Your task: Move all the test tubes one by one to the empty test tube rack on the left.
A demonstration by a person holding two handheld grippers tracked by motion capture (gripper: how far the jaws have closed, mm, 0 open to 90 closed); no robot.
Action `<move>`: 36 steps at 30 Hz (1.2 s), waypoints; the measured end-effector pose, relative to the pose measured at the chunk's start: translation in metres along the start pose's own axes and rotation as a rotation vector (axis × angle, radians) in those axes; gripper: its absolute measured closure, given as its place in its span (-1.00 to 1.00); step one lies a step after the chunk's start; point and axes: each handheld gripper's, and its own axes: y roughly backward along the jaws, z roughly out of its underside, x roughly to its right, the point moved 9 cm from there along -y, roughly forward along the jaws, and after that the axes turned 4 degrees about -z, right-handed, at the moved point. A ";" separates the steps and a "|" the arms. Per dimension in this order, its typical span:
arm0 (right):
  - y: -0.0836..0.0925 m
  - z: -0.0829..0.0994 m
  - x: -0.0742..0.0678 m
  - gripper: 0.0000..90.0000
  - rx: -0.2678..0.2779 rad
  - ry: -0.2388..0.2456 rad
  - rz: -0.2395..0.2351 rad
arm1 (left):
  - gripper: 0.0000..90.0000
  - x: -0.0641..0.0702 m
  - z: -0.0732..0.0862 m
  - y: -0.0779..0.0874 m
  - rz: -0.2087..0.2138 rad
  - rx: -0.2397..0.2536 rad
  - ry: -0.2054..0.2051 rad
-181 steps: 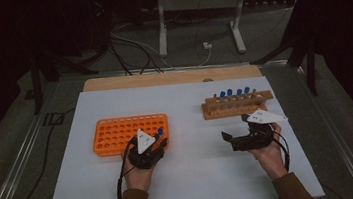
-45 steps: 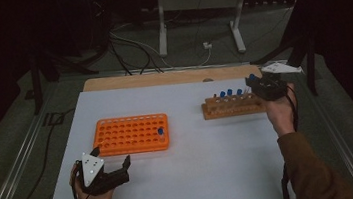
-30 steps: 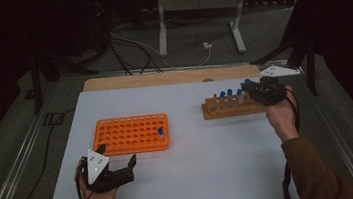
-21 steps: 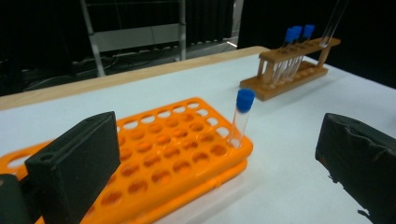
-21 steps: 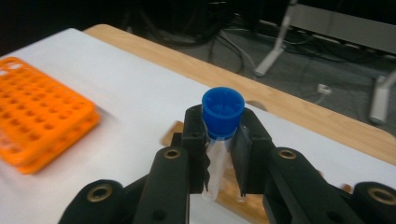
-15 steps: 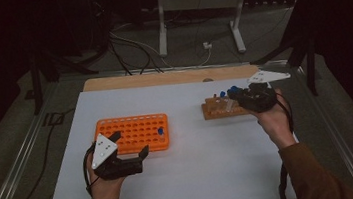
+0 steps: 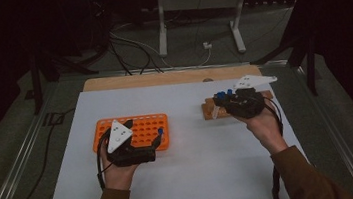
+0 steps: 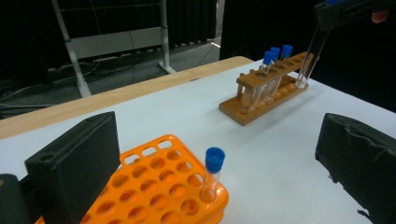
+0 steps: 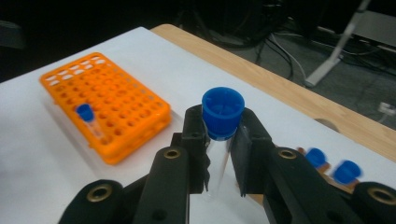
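My right gripper is shut on a clear tube with a blue cap, gripped just under the cap. In the left gripper view that tube hangs tilted at the far end of the wooden rack, which holds three blue-capped tubes. The high view puts the right gripper over the wooden rack. My left gripper stands open over the near right part of the orange rack. One blue-capped tube stands in that rack's corner, between the wide-apart jaws but untouched.
The racks sit on a white sheet over a wooden table with a strip of bare wood at the back. Beyond the table are a metal stand and cables on the floor. Metal rails run along both sides.
My left hand has come up from the near left of the sheet to the orange rack. My right gripper has carried its tube left, from the wooden rack's right end to over the rack.
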 end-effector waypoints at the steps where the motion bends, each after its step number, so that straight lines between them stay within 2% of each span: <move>1: -0.001 -0.001 -0.003 0.70 0.001 0.004 -0.008 | -0.98 0.002 -0.001 -0.002 -0.001 -0.004 -0.007; 11: -0.004 -0.011 -0.039 0.70 0.015 0.058 -0.087 | -0.98 0.018 -0.004 -0.025 0.019 -0.029 -0.047; 16: -0.010 -0.013 -0.050 0.70 0.011 0.063 -0.116 | -0.98 0.030 -0.005 -0.033 0.040 -0.048 -0.081; 22: -0.019 -0.013 -0.063 0.70 0.005 0.050 -0.166 | -0.95 0.042 -0.011 -0.040 0.078 -0.035 -0.079; 25: -0.023 -0.013 -0.069 0.70 0.006 0.045 -0.188 | -0.84 0.048 -0.011 -0.044 0.098 -0.047 -0.076; 29: -0.027 -0.011 -0.076 0.70 0.000 0.036 -0.216 | -0.70 0.054 -0.011 -0.047 0.096 -0.047 -0.090; 33: -0.028 -0.012 -0.082 0.70 0.006 0.039 -0.227 | -0.49 0.057 -0.012 -0.049 0.101 -0.044 -0.073; 36: -0.028 -0.012 -0.086 0.70 0.010 0.044 -0.234 | -0.36 0.061 -0.014 -0.051 0.110 -0.035 -0.076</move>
